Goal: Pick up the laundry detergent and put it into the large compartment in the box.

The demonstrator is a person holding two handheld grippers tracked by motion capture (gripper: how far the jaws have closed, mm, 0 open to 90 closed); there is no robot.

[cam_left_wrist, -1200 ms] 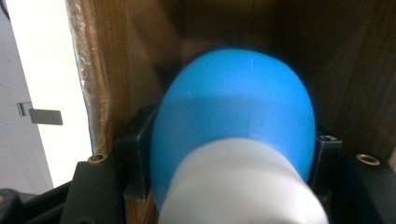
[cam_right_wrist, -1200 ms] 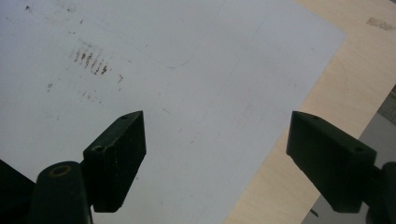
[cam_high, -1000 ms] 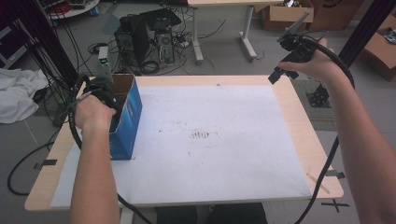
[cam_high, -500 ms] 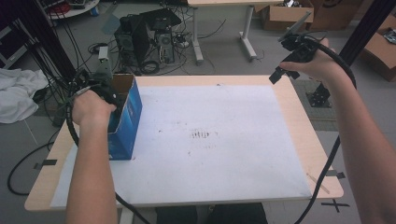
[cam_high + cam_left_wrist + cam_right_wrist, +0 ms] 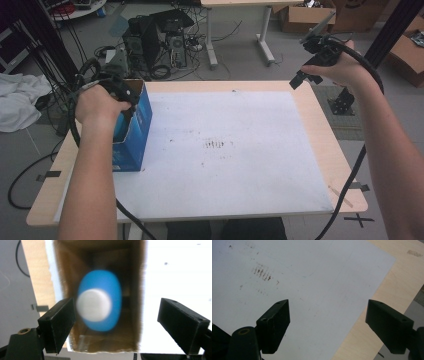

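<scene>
the left gripper hangs over the open top of a blue cardboard box, its jaws spread wide with a blurred blue object with a white cap below and between them inside the box. the right gripper is likewise released, jaws wide apart above the white sheet, with the wooden table edge beyond its right jaw.

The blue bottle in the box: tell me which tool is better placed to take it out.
Left. The left tool hangs open right above the open blue box, looking down at the bottle. The right tool is open too, raised near the table's far right corner.
</scene>
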